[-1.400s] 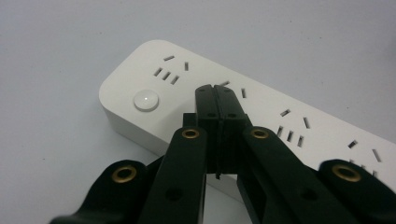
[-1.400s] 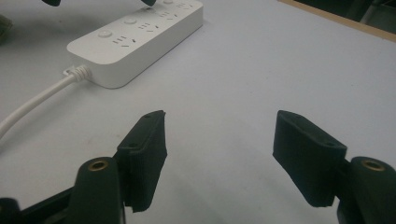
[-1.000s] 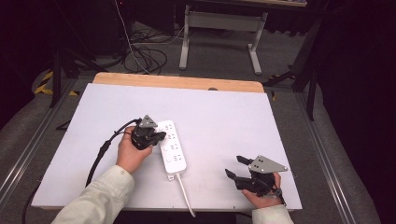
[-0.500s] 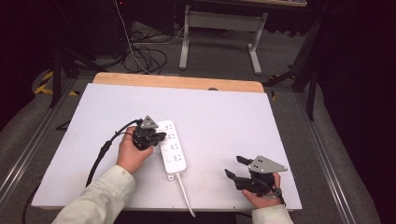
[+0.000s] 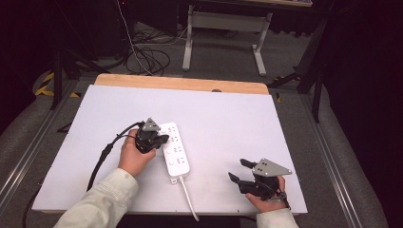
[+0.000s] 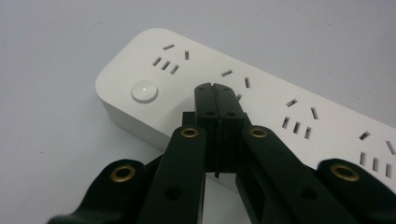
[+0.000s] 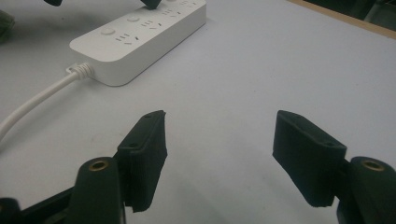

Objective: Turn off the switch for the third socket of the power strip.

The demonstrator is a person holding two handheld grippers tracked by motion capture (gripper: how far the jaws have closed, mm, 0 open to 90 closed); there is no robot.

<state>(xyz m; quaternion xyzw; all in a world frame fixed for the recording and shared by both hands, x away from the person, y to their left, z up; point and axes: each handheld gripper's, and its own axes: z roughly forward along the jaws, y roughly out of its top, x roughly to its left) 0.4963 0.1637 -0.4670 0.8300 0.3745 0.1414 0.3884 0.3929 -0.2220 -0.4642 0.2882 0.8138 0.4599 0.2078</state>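
While the left gripper (image 6: 215,91) hangs over the power strip (image 5: 174,152) with its jaws pressed flat together and nothing between them, the work in hand looks like a press on the strip's round button (image 6: 144,90). The closed tips sit above the socket face, just beside that button, toward the strip's far end as the high view shows it. Contact with the plastic cannot be told from these views.

The strip lies flat on the white tabletop (image 5: 228,114), left of centre, its white cord (image 5: 187,197) trailing to the near edge.

The right gripper (image 7: 219,149) rests well apart near the tabletop's near right corner, jaws wide, holding nothing.

Notes for doing it well:
- Shift the closed tips sideways until centred on the button before going down; off-centre they would land on the socket slots.
- Push straight down, short and firm. An angled push would likely skate the light strip across the smooth surface.
- The idle right gripper could steady the cord end if the strip slides.
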